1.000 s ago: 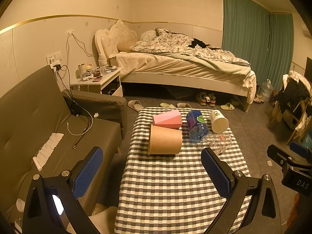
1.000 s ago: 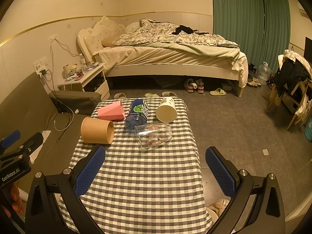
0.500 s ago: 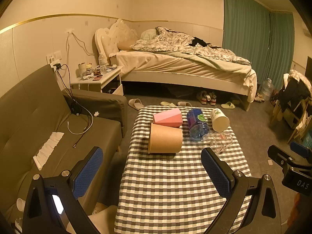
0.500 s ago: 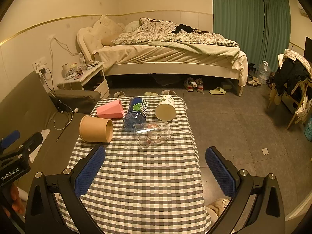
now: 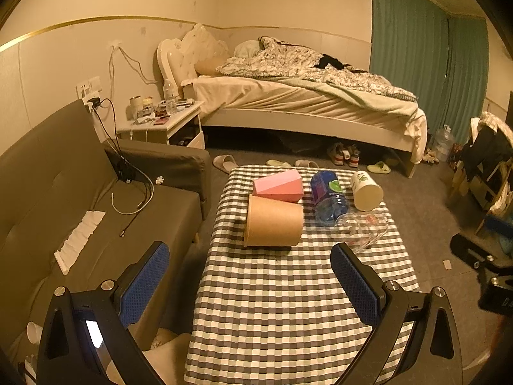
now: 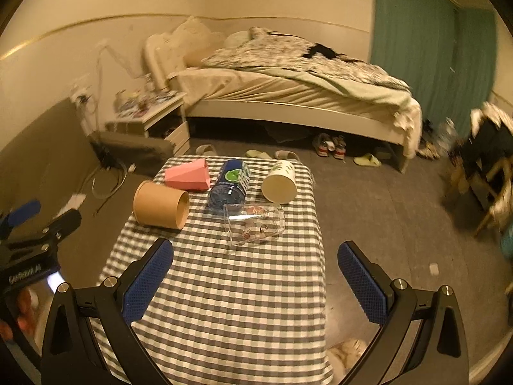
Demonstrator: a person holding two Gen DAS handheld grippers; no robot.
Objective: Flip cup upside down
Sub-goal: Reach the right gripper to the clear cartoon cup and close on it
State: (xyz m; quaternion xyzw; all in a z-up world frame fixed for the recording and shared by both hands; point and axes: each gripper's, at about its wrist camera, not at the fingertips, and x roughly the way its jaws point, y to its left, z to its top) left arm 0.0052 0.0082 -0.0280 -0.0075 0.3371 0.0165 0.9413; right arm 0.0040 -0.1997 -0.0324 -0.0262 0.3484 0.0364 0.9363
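Both grippers, left (image 5: 250,276) and right (image 6: 255,271), are hanging wide open, empty. Cups (image 6: 161,205) are lying sideways on table (image 6: 224,304), crowded; a grab is risking rolling or knocking neighbours.

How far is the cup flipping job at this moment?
Nothing looks done: all five cups, including the brown paper cup and clear glass cup, lie sideways on the checkered table. Left gripper and right gripper are open, empty. Every flip remains.
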